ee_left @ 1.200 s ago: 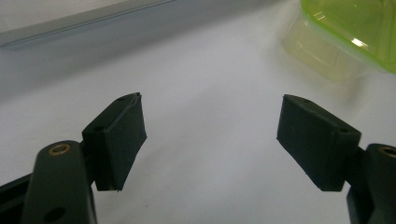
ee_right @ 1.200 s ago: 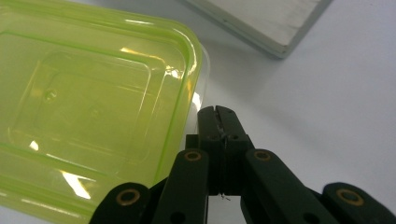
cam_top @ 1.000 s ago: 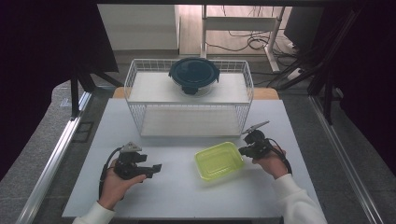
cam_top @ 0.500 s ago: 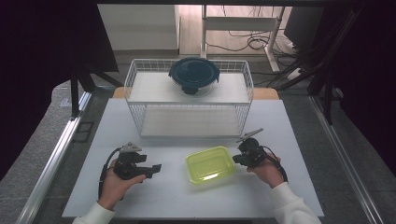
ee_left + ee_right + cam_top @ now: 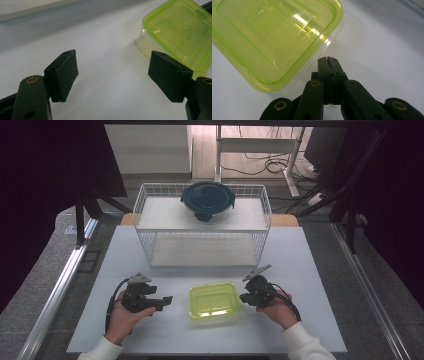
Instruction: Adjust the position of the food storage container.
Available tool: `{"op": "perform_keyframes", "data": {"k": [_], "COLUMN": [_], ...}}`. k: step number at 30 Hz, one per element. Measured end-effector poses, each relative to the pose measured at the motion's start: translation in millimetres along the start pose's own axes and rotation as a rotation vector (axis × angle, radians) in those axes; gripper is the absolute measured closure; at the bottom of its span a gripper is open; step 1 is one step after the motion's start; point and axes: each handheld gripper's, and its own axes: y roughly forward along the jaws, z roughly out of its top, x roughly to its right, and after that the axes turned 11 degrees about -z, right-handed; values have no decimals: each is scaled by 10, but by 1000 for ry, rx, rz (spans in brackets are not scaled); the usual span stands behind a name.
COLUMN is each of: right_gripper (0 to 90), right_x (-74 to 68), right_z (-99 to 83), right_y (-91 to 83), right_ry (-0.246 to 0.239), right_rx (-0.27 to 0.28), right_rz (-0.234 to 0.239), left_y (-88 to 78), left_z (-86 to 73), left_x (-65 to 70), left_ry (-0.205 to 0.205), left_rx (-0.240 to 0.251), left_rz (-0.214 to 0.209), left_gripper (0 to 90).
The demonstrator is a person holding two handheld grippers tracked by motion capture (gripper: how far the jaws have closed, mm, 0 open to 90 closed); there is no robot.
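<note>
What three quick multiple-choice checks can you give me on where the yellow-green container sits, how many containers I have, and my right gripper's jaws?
1. Where is the yellow-green container?
A. on the wire rack
B. on the white table, between the two grippers
C. on the floor

2. How many lidded containers are in sight?
A. one
B. two
C. four

3. How do the right gripper's jaws stand?
A. shut, nothing between them
B. wide open
C. clamped on a lid

Key: 1 B, it lies between the left gripper and the right; 2 B, it plus the dark round container on the wire rack; 3 A, the pads meet beside its rim.
</note>
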Motion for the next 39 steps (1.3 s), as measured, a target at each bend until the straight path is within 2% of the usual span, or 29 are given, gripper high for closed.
{"op": "perform_keyframes", "data": {"k": [10, 17, 23, 28, 29, 30, 32, 33, 34, 35, 38, 39], "right_gripper": [889, 889, 889, 883, 883, 873, 861, 784, 703, 703, 435, 384], "right_x": [-190, -201, -115, -18, -18, 3, 8, 18, 26, 26, 23, 18], "right_z": [18, 15, -47, -167, -167, -187, -193, -203, -203, -203, -197, -203], "right_y": [45, 44, -40, -213, -213, -258, -276, -308, -320, -320, -351, -348], "right_ry": [-41, -43, -9, 55, 55, 89, 102, 131, 153, 153, 220, 243], "right_rx": [2, 15, 57, 135, 135, 164, 178, 223, 243, 243, 302, 316], "right_rz": [32, 36, 27, 23, 23, 24, 31, 61, 75, 75, 63, 73], "left_y": [14, 7, 10, 28, 28, 27, 12, -9, -9, -24, -69, -79], "left_z": [-4, -13, -28, -14, -14, -17, -29, -43, -43, -52, -62, -59], "left_x": [-15, -32, -49, -4, -4, 1, 2, 0, 0, 4, 17, 17], "left_ry": [-3, -4, -12, 3, 3, 4, 2, 0, 0, -3, -10, -22], "left_rx": [-6, -3, -4, 3, 3, 6, 12, 16, 16, 20, 37, 44], "left_rz": [-1, 1, 9, 0, 0, 0, -1, -2, -2, -3, -7, -3], "left_gripper": [229, 230, 230, 229, 229, 229, 230, 230, 229, 229, 226, 211]}}
